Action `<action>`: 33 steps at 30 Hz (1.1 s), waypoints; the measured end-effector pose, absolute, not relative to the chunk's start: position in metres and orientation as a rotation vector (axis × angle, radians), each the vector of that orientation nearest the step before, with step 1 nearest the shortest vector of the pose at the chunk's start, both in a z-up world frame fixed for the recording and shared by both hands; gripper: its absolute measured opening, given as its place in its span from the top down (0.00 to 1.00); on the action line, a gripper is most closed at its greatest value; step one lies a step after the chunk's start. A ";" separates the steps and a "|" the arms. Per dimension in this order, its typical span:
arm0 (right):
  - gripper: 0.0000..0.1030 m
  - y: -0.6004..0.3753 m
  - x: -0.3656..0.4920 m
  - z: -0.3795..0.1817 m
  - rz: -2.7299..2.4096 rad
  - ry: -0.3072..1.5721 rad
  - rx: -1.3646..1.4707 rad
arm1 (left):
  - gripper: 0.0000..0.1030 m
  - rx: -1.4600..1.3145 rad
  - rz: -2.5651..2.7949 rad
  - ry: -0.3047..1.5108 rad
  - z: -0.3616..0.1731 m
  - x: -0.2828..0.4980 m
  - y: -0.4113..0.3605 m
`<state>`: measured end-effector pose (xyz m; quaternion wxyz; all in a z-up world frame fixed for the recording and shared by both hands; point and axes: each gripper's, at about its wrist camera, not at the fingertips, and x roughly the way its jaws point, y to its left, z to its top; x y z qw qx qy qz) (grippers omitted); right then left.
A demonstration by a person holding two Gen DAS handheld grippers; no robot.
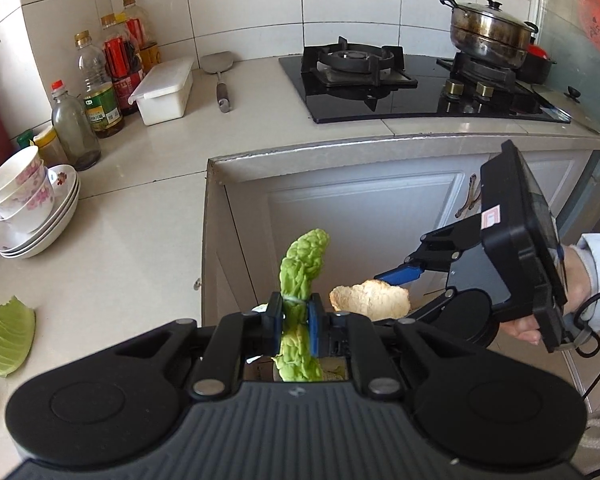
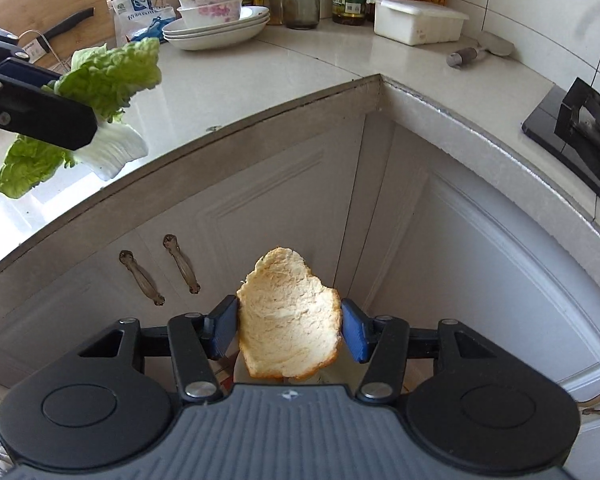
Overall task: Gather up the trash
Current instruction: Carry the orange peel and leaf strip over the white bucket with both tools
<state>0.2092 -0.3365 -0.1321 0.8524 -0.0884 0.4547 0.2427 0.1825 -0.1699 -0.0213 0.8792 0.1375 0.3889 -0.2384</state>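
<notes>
My left gripper [image 1: 295, 312] is shut on a green lettuce leaf [image 1: 304, 264] with a white stalk, pinched across its middle, off the counter's edge in front of the cabinet. In the right wrist view that left gripper [image 2: 82, 130] and its lettuce leaf [image 2: 108, 76] hang at the upper left. My right gripper [image 2: 288, 320] holds a cupped piece of orange peel [image 2: 288, 320], pith side facing the camera, with a blue pad against each edge. In the left wrist view the right gripper [image 1: 404, 292] reaches in from the right, a hand behind it, with the orange peel [image 1: 370, 300] at its tips.
A cabbage leaf [image 1: 4, 336] lies on the counter [image 1: 140, 220] at the left. Stacked bowls on plates [image 1: 32, 208], bottles [image 1: 100, 92], a white box [image 1: 164, 88] and a spatula [image 1: 220, 76] stand further back. A pot [image 1: 488, 32] sits on the stove [image 1: 380, 88]. White cabinet doors [image 2: 260, 200] fill the corner below.
</notes>
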 end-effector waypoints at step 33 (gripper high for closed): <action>0.00 -0.394 0.147 -0.162 0.336 0.962 -0.144 | 0.90 0.156 -0.508 1.055 -0.148 0.228 -0.269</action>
